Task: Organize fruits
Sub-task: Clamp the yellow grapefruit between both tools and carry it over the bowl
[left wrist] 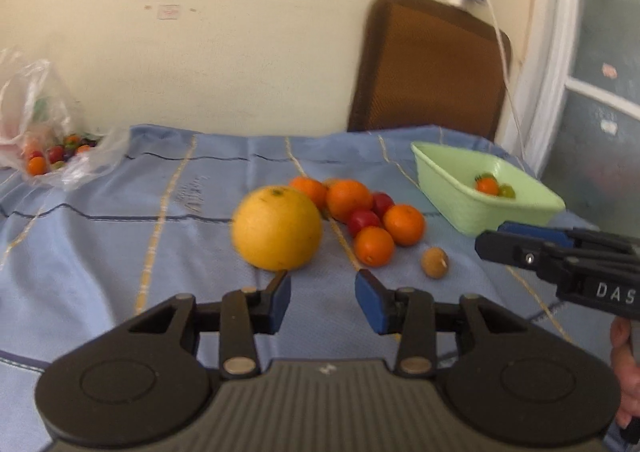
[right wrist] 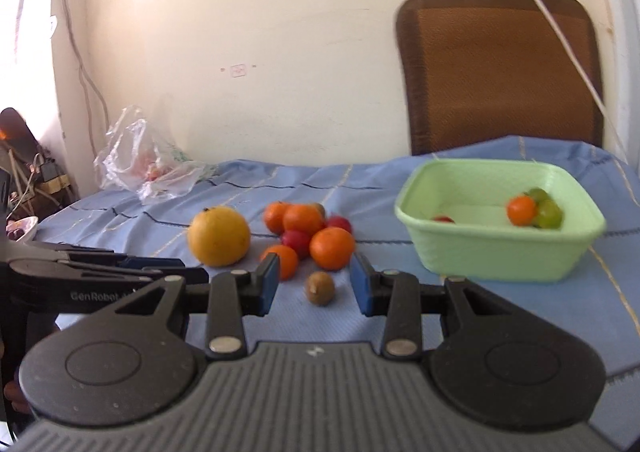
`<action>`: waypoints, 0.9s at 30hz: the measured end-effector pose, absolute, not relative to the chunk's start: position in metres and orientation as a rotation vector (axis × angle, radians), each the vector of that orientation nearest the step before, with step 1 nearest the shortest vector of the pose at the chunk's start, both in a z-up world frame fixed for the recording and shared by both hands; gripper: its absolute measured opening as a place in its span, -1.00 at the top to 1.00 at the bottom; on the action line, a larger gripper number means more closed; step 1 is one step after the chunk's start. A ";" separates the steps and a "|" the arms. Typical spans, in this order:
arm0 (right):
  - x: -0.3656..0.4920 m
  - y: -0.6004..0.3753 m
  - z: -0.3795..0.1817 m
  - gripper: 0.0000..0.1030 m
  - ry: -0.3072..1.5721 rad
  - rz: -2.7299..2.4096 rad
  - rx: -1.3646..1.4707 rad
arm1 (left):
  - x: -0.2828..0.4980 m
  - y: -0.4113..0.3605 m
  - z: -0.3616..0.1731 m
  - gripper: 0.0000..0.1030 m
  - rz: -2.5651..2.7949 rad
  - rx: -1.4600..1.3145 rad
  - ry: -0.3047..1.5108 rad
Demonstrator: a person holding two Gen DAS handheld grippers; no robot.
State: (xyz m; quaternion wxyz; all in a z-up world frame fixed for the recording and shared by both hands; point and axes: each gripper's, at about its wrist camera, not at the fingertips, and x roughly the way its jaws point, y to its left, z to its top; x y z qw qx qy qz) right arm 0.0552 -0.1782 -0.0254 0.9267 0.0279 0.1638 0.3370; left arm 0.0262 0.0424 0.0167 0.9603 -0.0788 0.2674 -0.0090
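Observation:
A large yellow citrus fruit (left wrist: 277, 227) (right wrist: 219, 235) lies on the blue tablecloth beside a pile of small oranges (left wrist: 349, 199) (right wrist: 332, 248) and red tomatoes (left wrist: 363, 222) (right wrist: 297, 242). A small brown fruit (left wrist: 434, 261) (right wrist: 320, 287) lies alone in front of the pile. A light green tub (left wrist: 460, 208) (right wrist: 496, 252) at the right holds an orange and green fruits. My left gripper (left wrist: 323, 294) is open and empty, just short of the yellow fruit. My right gripper (right wrist: 314, 284) is open and empty, with the brown fruit just ahead between its fingertips.
A clear plastic bag (left wrist: 44, 124) (right wrist: 140, 164) with more small fruits lies at the back left of the table. A brown chair back (left wrist: 432, 64) (right wrist: 500, 68) stands behind the table against the cream wall. A white cable (right wrist: 560, 32) hangs at the right.

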 end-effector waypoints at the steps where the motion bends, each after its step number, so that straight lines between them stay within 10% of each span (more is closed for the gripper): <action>1: 0.056 -0.171 -0.022 0.19 0.333 0.716 0.041 | 0.025 0.053 0.020 0.25 -0.007 -0.194 0.532; 11: 0.082 -0.081 -0.019 -0.23 0.342 0.873 -0.188 | 0.033 0.125 0.036 0.19 0.007 -0.449 0.504; 15: 0.087 -0.061 -0.022 -0.26 0.338 0.876 -0.284 | 0.052 0.123 0.030 -0.61 -0.054 -0.475 0.523; 17: 0.091 -0.054 -0.023 -0.27 0.341 0.887 -0.311 | 0.060 0.119 0.028 -0.67 -0.093 -0.470 0.530; 19: 0.095 -0.048 -0.026 -0.27 0.357 0.889 -0.333 | 0.070 0.115 0.022 -0.66 -0.100 -0.451 0.555; 21: 0.096 -0.047 -0.029 -0.24 0.333 0.885 -0.336 | 0.080 0.113 0.014 0.00 -0.126 -0.463 0.592; 27: 0.084 -0.091 -0.004 -0.20 0.219 0.796 -0.239 | 0.084 0.074 0.056 0.03 -0.189 -0.404 0.521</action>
